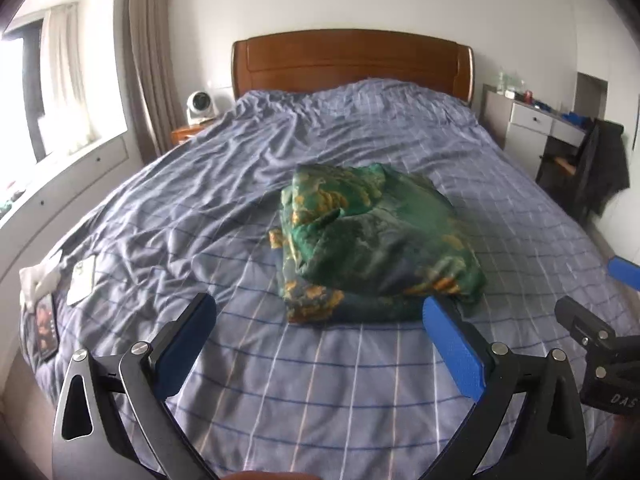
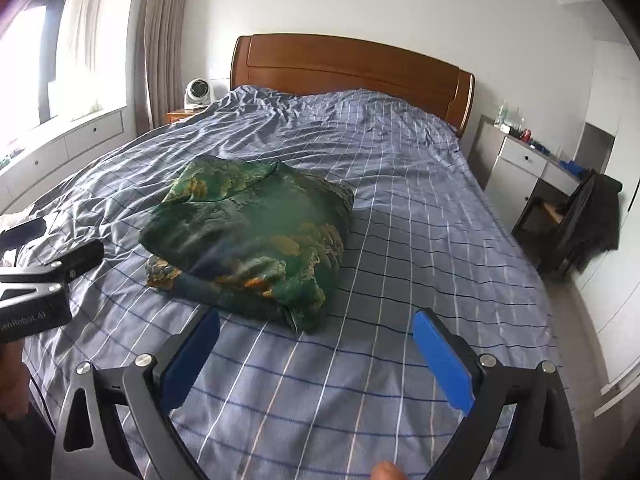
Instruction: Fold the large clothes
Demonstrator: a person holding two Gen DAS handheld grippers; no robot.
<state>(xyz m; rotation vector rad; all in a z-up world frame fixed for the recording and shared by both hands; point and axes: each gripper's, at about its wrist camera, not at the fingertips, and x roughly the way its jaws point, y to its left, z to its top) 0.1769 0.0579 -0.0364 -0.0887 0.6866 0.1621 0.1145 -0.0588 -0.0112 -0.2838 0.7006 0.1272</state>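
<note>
Two fisheye views are looking forward along handheld grippers across a wide bed covered by a rumpled blue-and-white checked bedsheet (image 1: 320, 360), with a curved brown wooden headboard (image 1: 352, 60) sitting at the upper centre of each frame. In the middle of the left wrist view, a glossy green garment with orange and gold patterning (image 1: 376, 244) is lying on the bed as a thick, compact, roughly rectangular bundle; in the right wrist view it is sitting left of centre. The left gripper (image 1: 320, 320), at the bottom of its frame, is standing wide open and holding nothing, its blue-padded right finger just beside the bundle's near edge. The right gripper (image 2: 316, 344) is likewise spread wide and empty, hovering near the bundle's near corner without touching it. Judging by the layered, squared shape, the folding is looking largely finished, though the top layer is sitting loosely and a small patterned corner is poking out at the bundle's lower left, so some tidying or a final tuck may be remaining.
</note>
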